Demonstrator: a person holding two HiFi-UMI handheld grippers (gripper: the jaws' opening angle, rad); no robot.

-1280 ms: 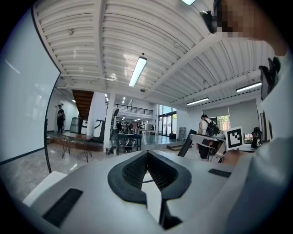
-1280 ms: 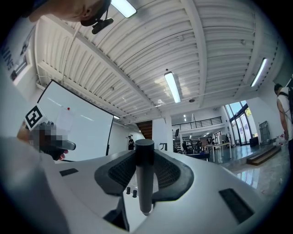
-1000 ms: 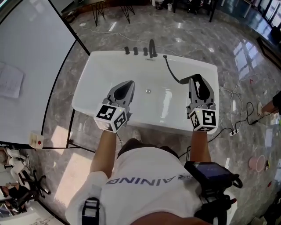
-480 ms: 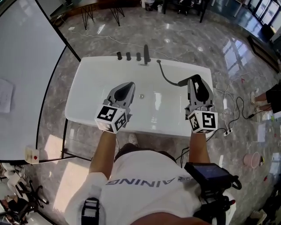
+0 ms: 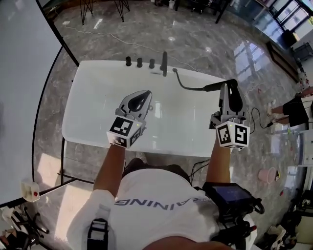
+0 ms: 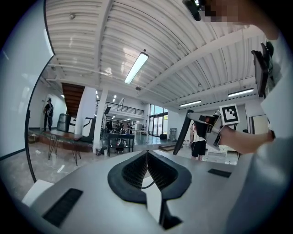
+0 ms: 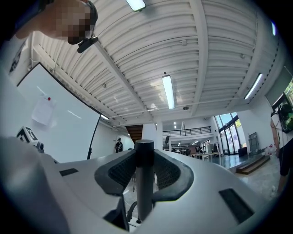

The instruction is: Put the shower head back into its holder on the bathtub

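A white bathtub (image 5: 93, 122) stands below me, with dark knobs (image 5: 139, 62) and a faucet (image 5: 164, 62) on its far rim. A black hose (image 5: 183, 85) leaves the rim beside the faucet and runs to the dark shower head (image 5: 215, 86). My right gripper (image 5: 230, 87) is shut on the shower head's handle (image 7: 144, 178), over the tub's right end. My left gripper (image 5: 143, 93) hovers over the middle of the tub with nothing in it. Its ribbed pads (image 6: 137, 169) meet. In the left gripper view, the right gripper (image 6: 208, 122) holds the shower head (image 6: 184, 133) up.
A large whiteboard (image 5: 19, 73) on a black frame stands left of the tub. On the marble floor to the right lie cables (image 5: 259, 122) and a pink bucket (image 5: 268, 175). A person (image 5: 293, 110) stands at the right edge. Table legs (image 5: 88, 7) show beyond the tub.
My right gripper has risen and swung right with the shower head, drawing the hose out straighter. The left gripper has moved along over the tub, still shut, and the tub now sits lower left in view.
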